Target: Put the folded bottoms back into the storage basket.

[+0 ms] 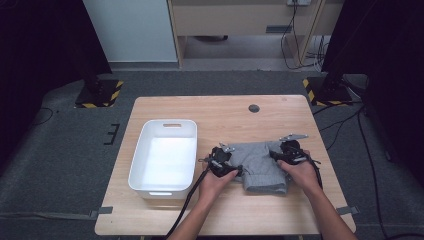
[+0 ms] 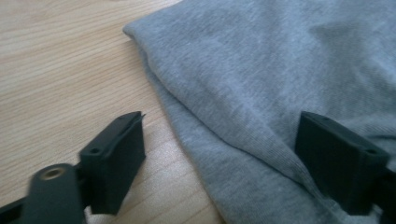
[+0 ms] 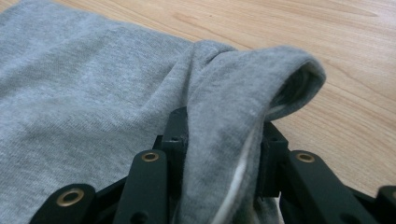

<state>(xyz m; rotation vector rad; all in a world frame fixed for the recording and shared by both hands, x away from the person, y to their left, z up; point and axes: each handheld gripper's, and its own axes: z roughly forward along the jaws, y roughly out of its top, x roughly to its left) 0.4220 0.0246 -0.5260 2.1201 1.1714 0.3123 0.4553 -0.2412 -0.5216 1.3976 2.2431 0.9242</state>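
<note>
While my right gripper (image 3: 219,140) hides its pads under a bunched fold, I see it clamped on the grey garment (image 3: 93,93). My left gripper (image 2: 219,154) stands wide, unclenched, straddling the garment's edge; cloth spreads ahead on the table (image 2: 56,70).

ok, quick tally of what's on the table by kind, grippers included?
Grey garment: 1
White bin: 1
Grippers: 2, left gripper open with its jaws either side of the garment's edge, right gripper shut on a fold of it
Total: 4
</note>
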